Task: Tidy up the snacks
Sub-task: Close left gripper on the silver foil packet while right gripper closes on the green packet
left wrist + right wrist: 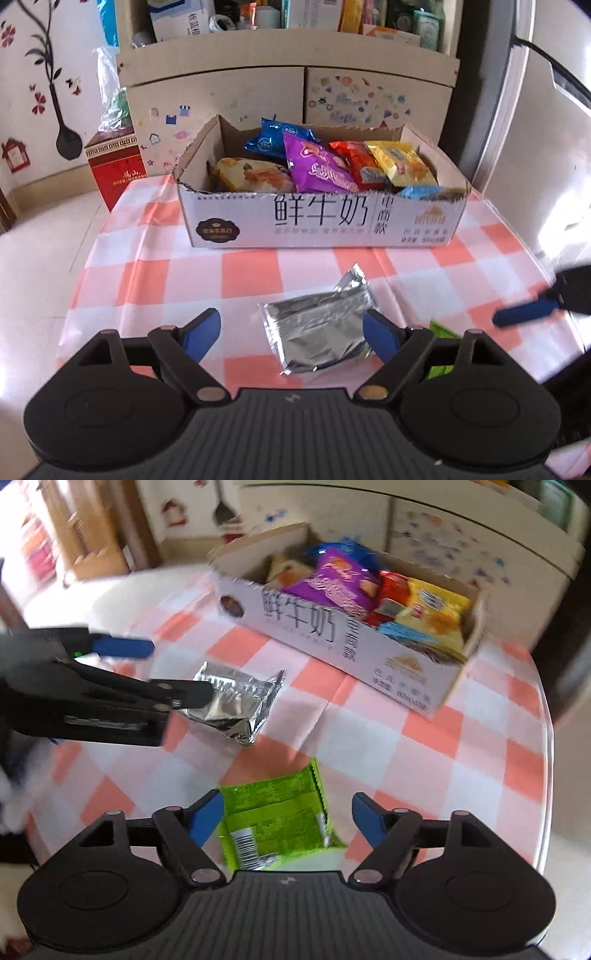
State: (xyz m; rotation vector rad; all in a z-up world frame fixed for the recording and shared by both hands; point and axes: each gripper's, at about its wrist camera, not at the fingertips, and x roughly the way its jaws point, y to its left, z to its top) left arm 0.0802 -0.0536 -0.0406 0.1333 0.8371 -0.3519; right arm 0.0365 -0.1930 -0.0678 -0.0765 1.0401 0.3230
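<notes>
Both grippers open, each lined up on a loose packet short of the snack box.

The left gripper (291,336) spreads its jaws around the silver packet (321,325), whose long axis runs slantwise toward the tabletop's far edge. The right gripper (288,819), nearer the green packet (273,823), straddles it at the near edge. Beyond both, the cardboard box (321,221) already holds purple, red, yellow and blue snack bags.
</notes>
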